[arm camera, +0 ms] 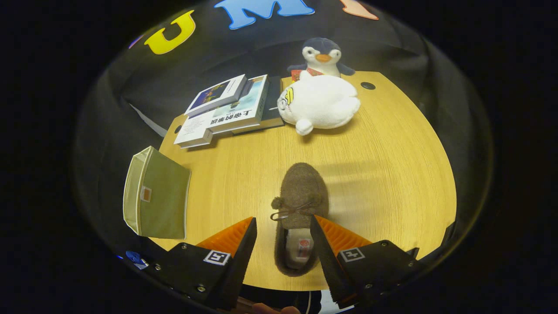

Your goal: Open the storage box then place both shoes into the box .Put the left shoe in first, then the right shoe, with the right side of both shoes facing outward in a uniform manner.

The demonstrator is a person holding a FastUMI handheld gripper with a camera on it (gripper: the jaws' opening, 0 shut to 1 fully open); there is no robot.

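Straddling brown shoe [300, 218], gripper [283, 226] fingers spread, not touching

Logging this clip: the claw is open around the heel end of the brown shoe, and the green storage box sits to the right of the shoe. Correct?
Not quite. In the gripper view the claw is open around the heel end of the brown shoe, but the green storage box sits to the shoe's left, at the table edge.
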